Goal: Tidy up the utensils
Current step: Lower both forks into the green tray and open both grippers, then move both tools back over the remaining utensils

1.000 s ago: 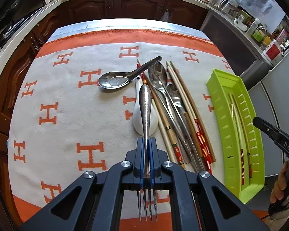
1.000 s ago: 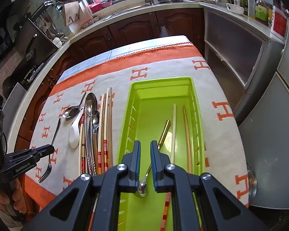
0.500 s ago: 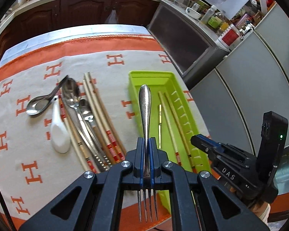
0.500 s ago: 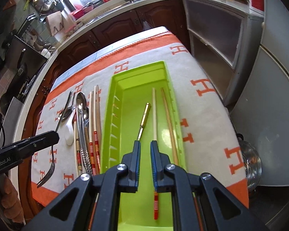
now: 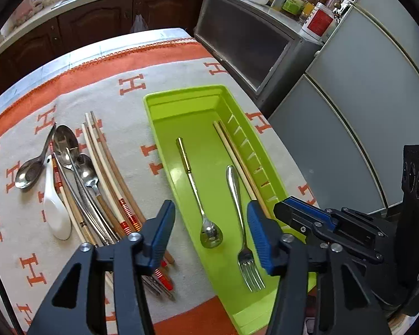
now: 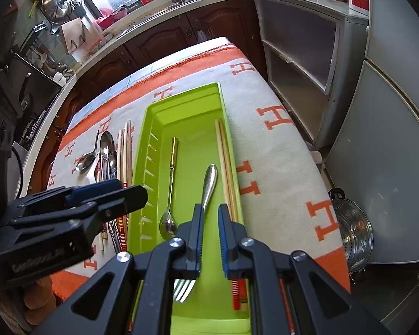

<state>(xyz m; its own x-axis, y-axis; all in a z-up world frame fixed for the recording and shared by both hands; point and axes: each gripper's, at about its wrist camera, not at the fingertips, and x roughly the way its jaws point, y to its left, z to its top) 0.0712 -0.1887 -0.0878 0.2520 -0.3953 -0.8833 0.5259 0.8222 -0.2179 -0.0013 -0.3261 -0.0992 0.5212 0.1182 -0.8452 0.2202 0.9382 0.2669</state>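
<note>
The steel fork [image 5: 238,203] lies loose in the green tray [image 5: 181,90], tines toward me, beside a gold-handled small spoon [image 5: 195,192] and a pair of chopsticks [image 5: 234,153]. My left gripper [image 5: 209,205] hovers above the tray with its jaws opening; the fork lies below them, touched by neither pad. My right gripper [image 6: 210,207] hangs over the tray's near end [image 6: 181,95], shut on nothing, with the fork [image 6: 209,181] beneath it. Spoons and chopsticks [image 5: 92,178] and a white ceramic spoon [image 5: 56,212] lie in a pile on the cloth left of the tray.
The table is covered by a white and orange cloth [image 5: 131,83] with H marks. Grey cabinets [image 5: 335,128] stand close on the right, and a steel pot [image 6: 352,231] sits on the floor there. A kitchen counter [image 6: 181,2] runs along the back.
My left gripper carried the fork rightward from over the cloth to above the tray, then let it go; the fork now rests in the tray. The right gripper shifted slightly and stayed shut.
</note>
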